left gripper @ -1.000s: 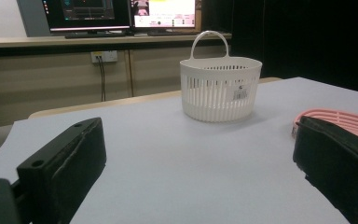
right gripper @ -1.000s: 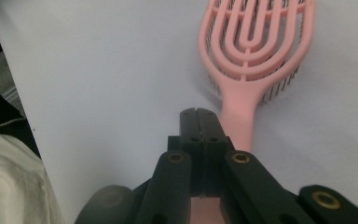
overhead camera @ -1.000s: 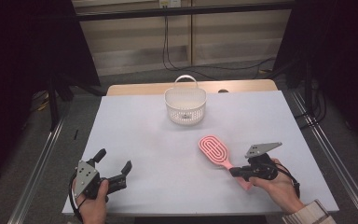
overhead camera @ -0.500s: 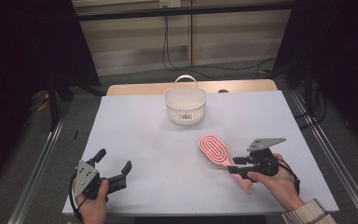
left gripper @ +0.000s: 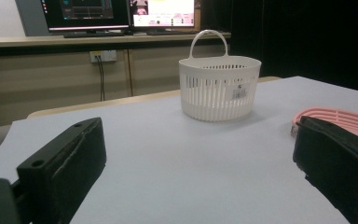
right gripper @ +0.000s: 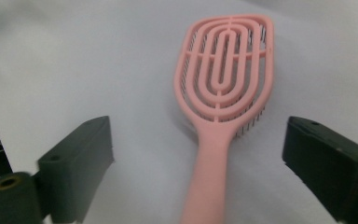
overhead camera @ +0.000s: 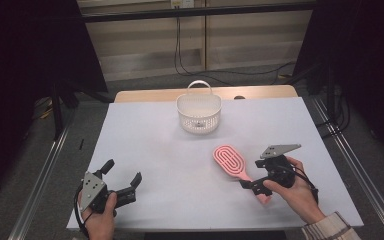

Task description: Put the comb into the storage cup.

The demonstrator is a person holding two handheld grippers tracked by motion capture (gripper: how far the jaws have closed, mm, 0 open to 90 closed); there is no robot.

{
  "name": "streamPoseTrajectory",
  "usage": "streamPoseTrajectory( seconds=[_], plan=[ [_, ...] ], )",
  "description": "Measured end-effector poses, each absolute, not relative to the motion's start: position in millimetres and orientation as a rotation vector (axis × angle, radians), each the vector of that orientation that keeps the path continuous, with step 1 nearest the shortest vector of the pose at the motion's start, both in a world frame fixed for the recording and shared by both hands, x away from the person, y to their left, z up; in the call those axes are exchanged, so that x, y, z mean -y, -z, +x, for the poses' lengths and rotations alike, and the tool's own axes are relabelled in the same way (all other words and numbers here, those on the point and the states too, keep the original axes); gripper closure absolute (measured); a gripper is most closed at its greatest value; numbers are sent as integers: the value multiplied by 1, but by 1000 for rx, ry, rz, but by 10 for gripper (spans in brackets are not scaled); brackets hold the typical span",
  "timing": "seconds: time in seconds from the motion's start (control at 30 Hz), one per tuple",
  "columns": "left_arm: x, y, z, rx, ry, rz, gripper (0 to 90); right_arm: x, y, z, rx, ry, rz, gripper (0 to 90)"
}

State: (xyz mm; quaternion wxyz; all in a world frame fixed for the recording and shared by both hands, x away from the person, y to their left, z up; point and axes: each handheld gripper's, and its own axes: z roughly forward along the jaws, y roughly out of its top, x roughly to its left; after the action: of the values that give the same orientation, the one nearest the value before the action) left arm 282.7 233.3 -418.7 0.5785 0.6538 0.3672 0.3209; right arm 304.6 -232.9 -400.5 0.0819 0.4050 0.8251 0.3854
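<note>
Across the pale surface [overhead camera: 150, 145] we see a white basket [overhead camera: 199, 114] standing upright at the far middle, well apart from both hands. Nearer on the right lies the pink hairbrush [overhead camera: 231, 162], flat, its handle running back between the jaws of our right tongs [overhead camera: 252, 181], which have just been opening and now stand wide with neither pad pressing on it. Over at the near left corner, our left tongs [overhead camera: 122, 180] rest spread apart on nothing.
</note>
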Motion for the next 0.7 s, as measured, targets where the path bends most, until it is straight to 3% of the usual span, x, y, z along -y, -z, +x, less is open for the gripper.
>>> streamPoseTrajectory(
  seconds=[0.7],
  plan=[
    [-232, 419, 284, -849, -739, 1532, 26, 215, 400, 330, -2437, -1053, 1199, 87]
  ],
)
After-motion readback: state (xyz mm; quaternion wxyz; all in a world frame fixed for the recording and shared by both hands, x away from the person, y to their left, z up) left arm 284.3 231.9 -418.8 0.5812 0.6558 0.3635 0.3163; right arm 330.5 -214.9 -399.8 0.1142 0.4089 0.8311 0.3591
